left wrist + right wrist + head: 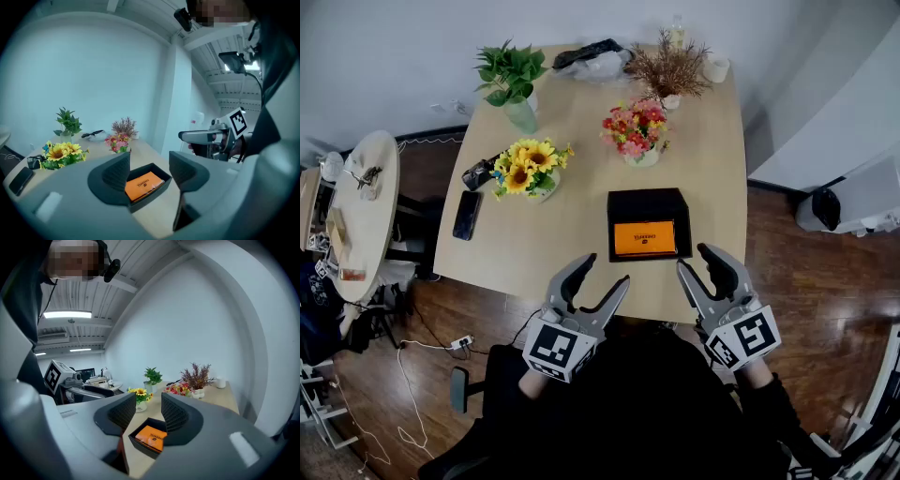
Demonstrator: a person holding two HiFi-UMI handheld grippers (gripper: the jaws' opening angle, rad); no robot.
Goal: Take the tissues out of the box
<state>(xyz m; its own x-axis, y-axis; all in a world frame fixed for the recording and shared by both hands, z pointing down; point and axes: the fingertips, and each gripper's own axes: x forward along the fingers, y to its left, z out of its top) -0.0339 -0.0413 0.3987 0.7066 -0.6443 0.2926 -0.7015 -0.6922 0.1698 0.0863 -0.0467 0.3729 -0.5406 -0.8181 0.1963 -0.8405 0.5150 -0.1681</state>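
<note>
At the near edge of the table point(572, 246), I hold both grippers in the air, close to the black box point(649, 199) but not touching it. The orange tissue pack point(644, 238) lies flat inside the box, so I think nothing is done yet and the whole job is left. My left gripper point(606, 270) has its jaws wide apart with nothing in them. My right gripper point(693, 256) has its jaws a little apart too, closer together than the left ones, and they hold nothing. The box is open on top and nothing lies over the pack, so the way in looks free. The pink flowers point(636, 129) stand just behind the box. The sunflowers point(525, 167) and a dark phone point(467, 215) are off to the left, well away from where I must reach
</note>
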